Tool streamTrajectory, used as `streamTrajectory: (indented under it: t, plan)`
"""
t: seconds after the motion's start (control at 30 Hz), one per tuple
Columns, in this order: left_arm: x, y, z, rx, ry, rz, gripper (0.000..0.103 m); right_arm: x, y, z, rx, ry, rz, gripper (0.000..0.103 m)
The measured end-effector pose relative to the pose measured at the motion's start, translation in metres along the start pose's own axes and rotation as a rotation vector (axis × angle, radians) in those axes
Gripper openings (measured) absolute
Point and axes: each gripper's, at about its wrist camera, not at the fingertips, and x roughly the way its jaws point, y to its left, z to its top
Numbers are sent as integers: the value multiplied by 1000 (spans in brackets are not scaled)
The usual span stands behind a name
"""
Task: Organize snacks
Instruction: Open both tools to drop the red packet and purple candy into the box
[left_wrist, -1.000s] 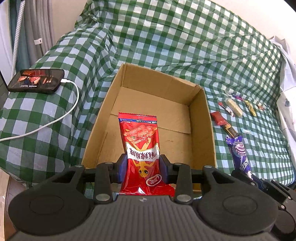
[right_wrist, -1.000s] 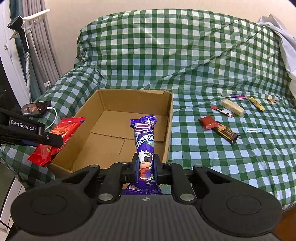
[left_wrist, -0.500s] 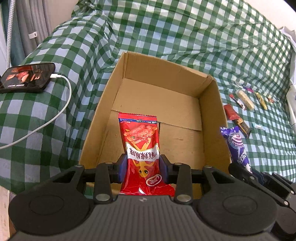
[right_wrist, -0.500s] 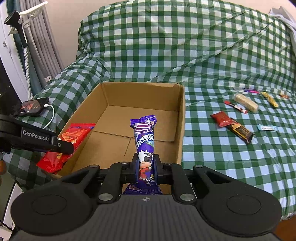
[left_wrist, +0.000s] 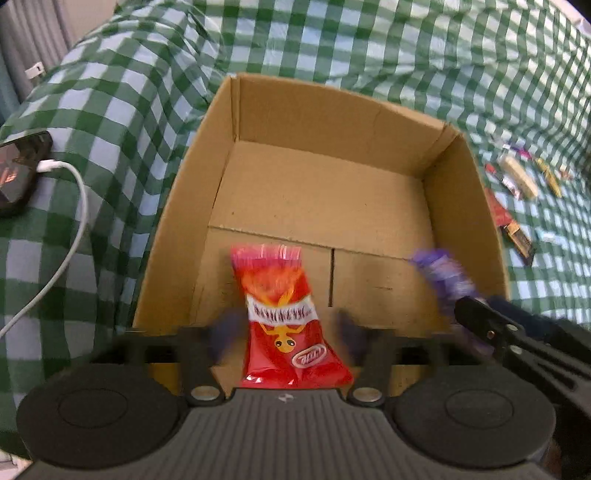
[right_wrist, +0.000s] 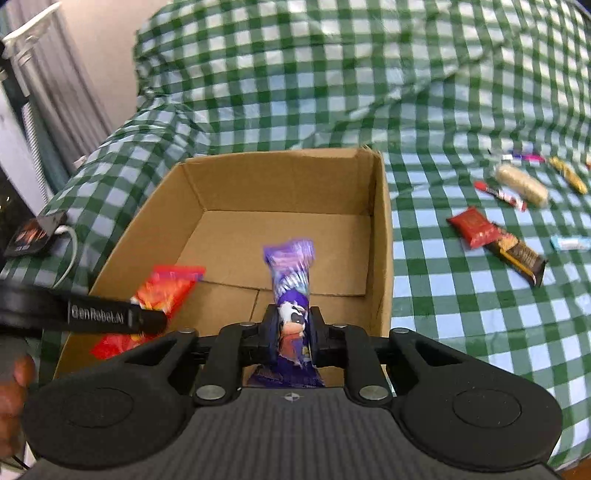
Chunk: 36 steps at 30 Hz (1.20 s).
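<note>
1. Left tongs (left_wrist: 284, 328) pitched steeply down over the near end of the cardboard box (left_wrist: 332, 110); jaws opening, already spread wide, blurred.
2. Red snack bag (left_wrist: 284, 317) between the left jaws, pads clear of it on both sides, over the box floor at the near wall.
3. Right tongs (right_wrist: 293, 328) angled down over the box's near right corner; jaws opening, gap narrow.
4. Purple snack pack (right_wrist: 291, 284) upright between the right jaws; cannot tell whether the pads have let go.
5. Part of a hand (right_wrist: 13, 391) visible at lower left in the right view.
6. Remaining snacks (right_wrist: 495, 236) scattered on the green checked cover (right_wrist: 443, 325) right of the box; phone (left_wrist: 18, 170) with white cable (left_wrist: 70, 236) to its left.
</note>
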Motion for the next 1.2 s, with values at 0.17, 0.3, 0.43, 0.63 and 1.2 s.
streamTrajectory:
  t: [0.17, 0.3, 0.43, 0.63, 1.2]
  plan:
    - [10, 12, -9, -3, 10, 50, 103, 0, -15, 7, 52, -52, -52, 87]
    - [6, 18, -25, 28, 9, 42, 103, 11, -34, 10, 91, -40, -119, 92]
    - [1, 16, -39, 71, 19, 57, 103, 38, -41, 11, 73, 31, -105, 92]
    - [-5, 22, -58, 69, 19, 76, 103, 56, -1, 15, -61, 71, -85, 94]
    - [-56, 47, -70, -56, -15, 63, 103, -18, 6, 0, -108, 1, -57, 96]
